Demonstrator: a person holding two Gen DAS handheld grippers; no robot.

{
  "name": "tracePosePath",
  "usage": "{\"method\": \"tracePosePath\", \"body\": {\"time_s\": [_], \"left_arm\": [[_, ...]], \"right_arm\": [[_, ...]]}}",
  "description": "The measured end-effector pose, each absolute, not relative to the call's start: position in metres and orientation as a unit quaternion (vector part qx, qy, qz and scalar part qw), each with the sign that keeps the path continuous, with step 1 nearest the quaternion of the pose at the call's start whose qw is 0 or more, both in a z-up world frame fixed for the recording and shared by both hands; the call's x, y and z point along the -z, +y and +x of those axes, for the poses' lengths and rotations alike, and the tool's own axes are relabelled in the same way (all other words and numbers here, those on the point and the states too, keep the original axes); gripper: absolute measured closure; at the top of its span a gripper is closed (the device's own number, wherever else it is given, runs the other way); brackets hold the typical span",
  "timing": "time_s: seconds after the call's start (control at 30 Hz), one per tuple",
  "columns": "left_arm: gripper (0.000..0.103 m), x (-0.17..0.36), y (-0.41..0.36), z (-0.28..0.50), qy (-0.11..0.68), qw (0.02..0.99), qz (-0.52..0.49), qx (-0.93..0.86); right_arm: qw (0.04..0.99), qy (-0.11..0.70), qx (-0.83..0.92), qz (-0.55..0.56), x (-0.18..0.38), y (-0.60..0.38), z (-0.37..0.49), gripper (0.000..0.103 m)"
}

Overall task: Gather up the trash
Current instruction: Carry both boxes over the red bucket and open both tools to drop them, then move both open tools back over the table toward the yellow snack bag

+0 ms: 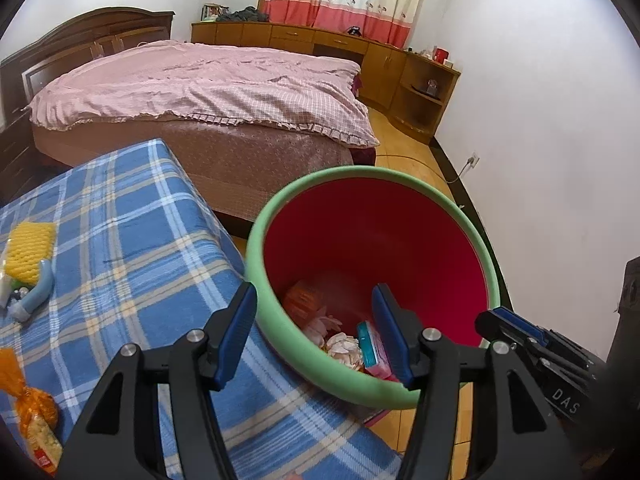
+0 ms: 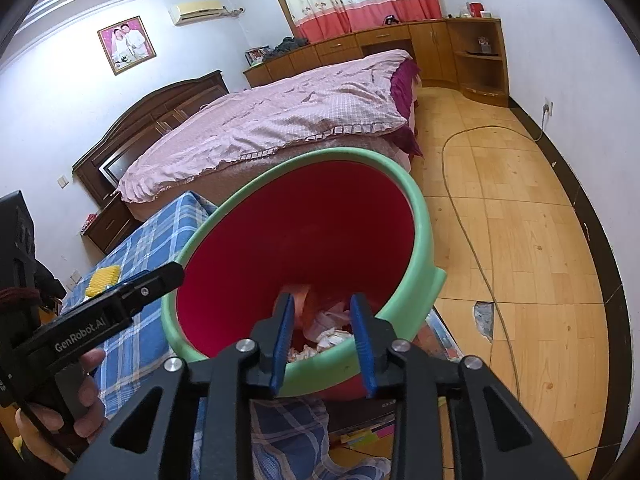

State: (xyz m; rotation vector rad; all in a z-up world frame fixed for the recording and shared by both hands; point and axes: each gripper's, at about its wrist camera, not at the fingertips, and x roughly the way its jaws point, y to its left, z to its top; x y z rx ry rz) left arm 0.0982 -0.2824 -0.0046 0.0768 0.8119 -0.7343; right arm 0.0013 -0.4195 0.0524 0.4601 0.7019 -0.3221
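A big bin (image 1: 472, 248) with a green rim and a red inside stands on the floor (image 2: 520, 240), right beside the desk (image 1: 132, 224) with the blue checked cloth. Both hand-held grippers hang over it and point down into it. The left hand-held gripper (image 1: 316, 320) has its blue pads wide apart – one pad is over the edge of the desk, the other is over the inside of the bin, and the green rim shows between them. Nothing is held in it. The right hand-held gripper (image 2: 324, 320) has its pads a little apart too, with nothing pressed between them; past the gap you can see the trash lying at the bottom of the bin. Down there is an orange wrapper (image 1: 304, 300), some crumpled white and pink paper (image 1: 344, 346) and a small pink and teal packet (image 1: 372, 350). All of it lies below the pads, and nothing touches them. On the desk, off to the left side, lie a yellow knitted thing (image 1: 30, 250), a grey-blue tube (image 1: 38, 296) just beside it, and nearer the camera an orange snack bag (image 1: 34, 420) – all well apart from the bin. A hand (image 2: 76, 396) grips the left hand-held gripper. A bed (image 1: 200, 88) with a pink cover stands behind the desk and the bin.
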Motion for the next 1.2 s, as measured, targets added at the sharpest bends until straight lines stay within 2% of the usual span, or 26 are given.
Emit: {"method": "tracePosePath", "body": {"time_s": [0.3,0.63,0.87,1.2], "left_arm": [[0.043,-0.020,-0.240,0.091,0.384,0.868,0.018,0.314],[0.043,-0.043,-0.173,0.075,0.389,0.888,0.006,0.245],[0.043,-0.041,-0.130,0.062,0.398,0.899,-0.003,0.185],[0.043,-0.013,-0.096,0.050,0.430,0.891,-0.016,0.143]], "right_arm": [[0.914,0.316,0.130,0.219,-0.071,-0.399,-0.001,0.056],[0.926,0.300,0.090,0.212,-0.090,-0.365,-0.003,0.053],[0.931,0.292,0.066,0.209,-0.100,-0.335,-0.009,0.050],[0.930,0.307,0.046,0.196,-0.095,-0.297,-0.016,0.049]]}}
